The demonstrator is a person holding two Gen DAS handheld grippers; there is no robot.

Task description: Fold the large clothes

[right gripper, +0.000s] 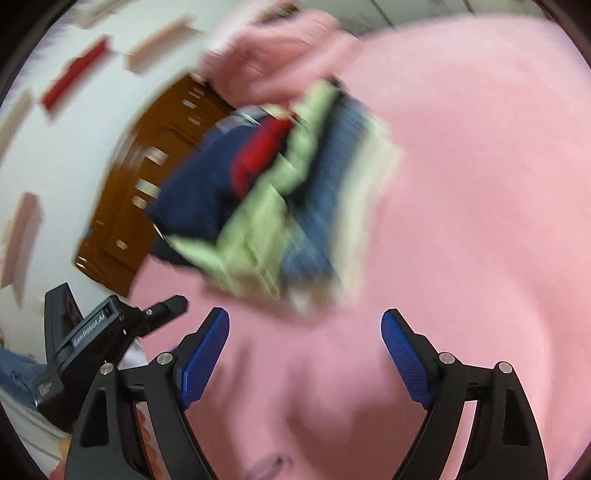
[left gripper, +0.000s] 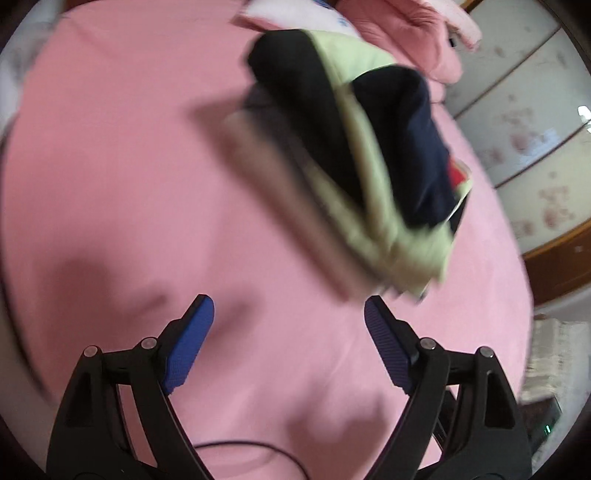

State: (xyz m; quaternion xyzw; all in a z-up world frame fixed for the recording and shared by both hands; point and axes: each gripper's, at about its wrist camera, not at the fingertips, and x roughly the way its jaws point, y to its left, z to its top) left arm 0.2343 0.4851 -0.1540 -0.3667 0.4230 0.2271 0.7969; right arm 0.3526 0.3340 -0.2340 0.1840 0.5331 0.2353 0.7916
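A stack of folded clothes [left gripper: 369, 166], pale green, dark navy and a bit of red, lies on the pink bed sheet [left gripper: 129, 166]. In the left wrist view my left gripper [left gripper: 288, 314] stands open over bare sheet, just short of the stack's near corner, with nothing between its blue pads. The right wrist view shows the same stack [right gripper: 280, 199], blurred, near the bed's edge. My right gripper [right gripper: 304, 328] is open too, empty, a little in front of the stack. The left gripper's body [right gripper: 107, 339] shows at the lower left of that view.
A pink duvet or pillow [left gripper: 413, 33] is bunched beyond the stack at the bed's far end. Brown wooden furniture [right gripper: 147, 177] stands past the bed edge. A wardrobe with flowered panels [left gripper: 524, 140] lines the right. A thin black cable [left gripper: 251, 448] runs below the left gripper.
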